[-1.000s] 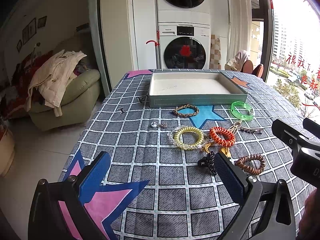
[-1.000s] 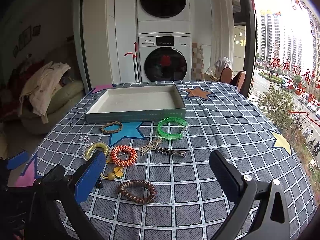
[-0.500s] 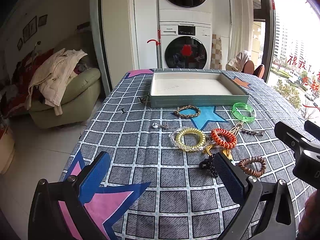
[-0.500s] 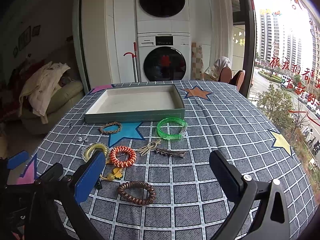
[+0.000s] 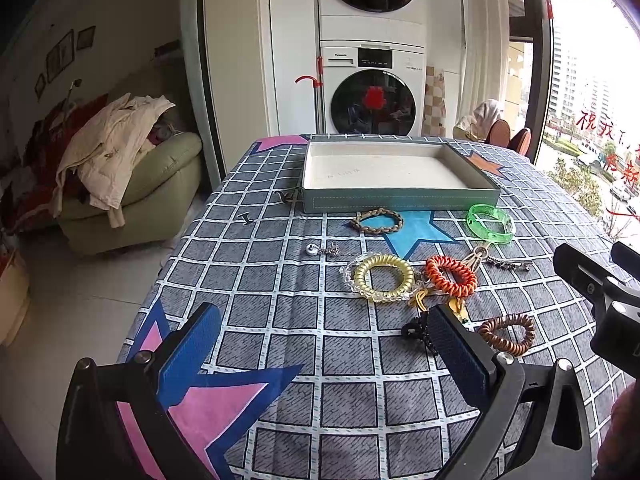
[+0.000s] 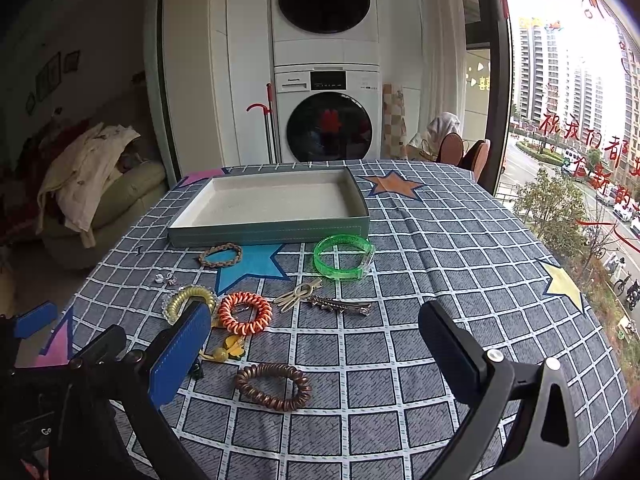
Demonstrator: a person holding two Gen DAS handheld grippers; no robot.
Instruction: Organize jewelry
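Coiled brown hair tie (image 6: 273, 386), translucent green bangle (image 6: 343, 256).

Left gripper (image 5: 320, 344): jaws spread wide, blue-padded fingers (image 5: 188, 356) at 7 and 5 o'clock, nothing between them. Right gripper (image 6: 316, 344): jaws likewise wide apart and unloaded; its black body appears at 3 o'clock in the left wrist view.

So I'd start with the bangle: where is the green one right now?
The green bangle lies on the tablecloth, centre of the right wrist view, just before the tray's near right corner, with the blue star to its left.
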